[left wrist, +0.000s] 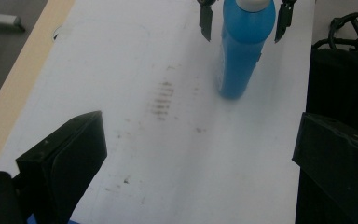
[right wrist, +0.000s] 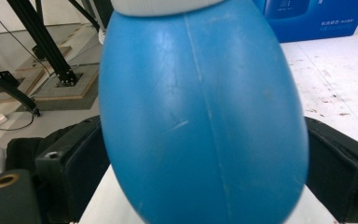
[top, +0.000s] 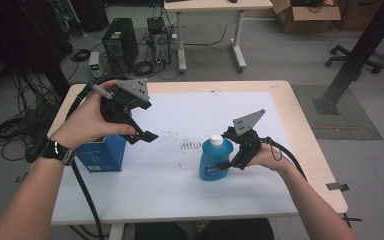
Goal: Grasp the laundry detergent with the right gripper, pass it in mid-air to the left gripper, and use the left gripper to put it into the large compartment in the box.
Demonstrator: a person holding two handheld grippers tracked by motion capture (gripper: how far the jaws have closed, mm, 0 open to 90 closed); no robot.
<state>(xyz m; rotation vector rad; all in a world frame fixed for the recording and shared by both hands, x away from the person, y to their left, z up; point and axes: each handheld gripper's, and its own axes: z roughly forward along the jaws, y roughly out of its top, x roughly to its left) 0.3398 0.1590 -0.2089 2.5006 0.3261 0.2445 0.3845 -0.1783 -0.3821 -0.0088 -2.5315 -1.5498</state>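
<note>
Right gripper (top: 228,150) fingers (right wrist: 77,163) flanking the blue bottle (top: 214,161), both pads against its sides, gripping it. Bottle upright on the white worktop (top: 170,175), white cap on top. Left gripper (top: 139,131) raised left of the bottle, fingers (left wrist: 70,154) spread wide, holding nothing. Blue box (top: 100,154) farther left of the bottle.

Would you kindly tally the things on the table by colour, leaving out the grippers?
Blue with a white cap: 1, the bottle
Blue: 1, the box
White: 1, the sheet covering the table
Total: 3
</note>
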